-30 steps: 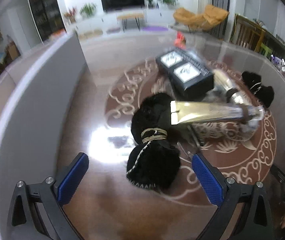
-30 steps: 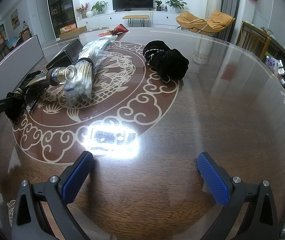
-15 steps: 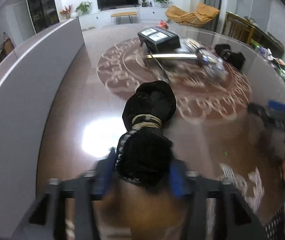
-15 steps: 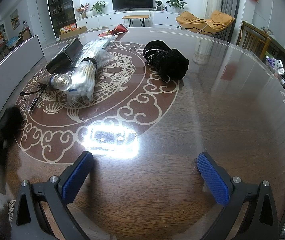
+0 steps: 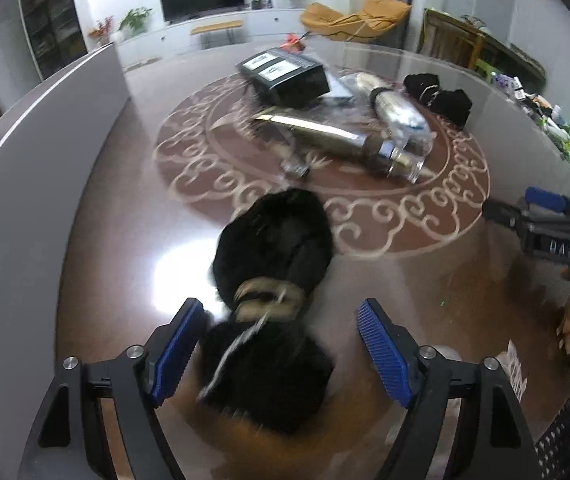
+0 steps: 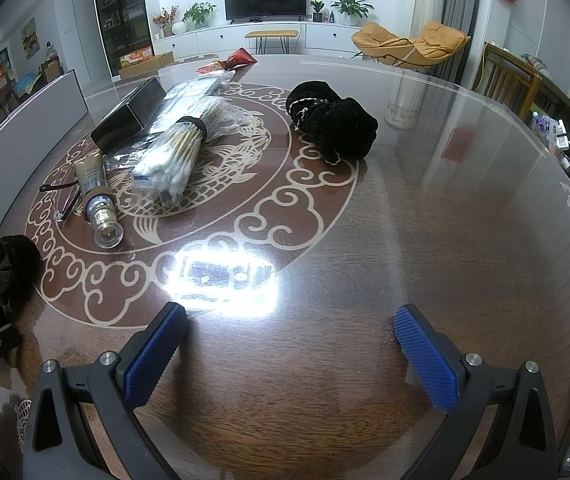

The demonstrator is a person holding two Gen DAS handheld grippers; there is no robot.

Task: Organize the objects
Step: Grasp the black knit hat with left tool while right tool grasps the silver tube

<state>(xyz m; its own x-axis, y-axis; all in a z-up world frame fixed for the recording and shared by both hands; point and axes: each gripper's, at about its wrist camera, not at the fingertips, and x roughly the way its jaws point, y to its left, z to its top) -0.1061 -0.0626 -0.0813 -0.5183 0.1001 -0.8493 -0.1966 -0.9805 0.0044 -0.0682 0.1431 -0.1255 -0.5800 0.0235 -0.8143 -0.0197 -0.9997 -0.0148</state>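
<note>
- The left gripper [image 5: 281,348] stood with its jaws spread wide, clasping nothing; the black tied pouch [image 5: 273,280] lay between its pads on the table [image 5: 117,220], long axis running straight away from the jaws
- The right gripper [image 6: 289,352] was likewise open and empty; that pouch lay well off to its left, so the left was nearer
- Farther out lay the gold tube [image 5: 325,136], cotton swabs [image 6: 173,156] and a second black pouch [image 6: 337,124]

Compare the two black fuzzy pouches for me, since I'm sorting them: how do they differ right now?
The near black fuzzy pouch with the tan cord lies by the table's edge, between the fingers of the open left tool; the far black fuzzy pouch lies beyond the patterned circle's middle, with no tool close by. The near pouch is cinched at its waist by thick tan cord; the far one shows only thin pale trim and looks crumpled. Both are black, soft and resting on the table.
</note>
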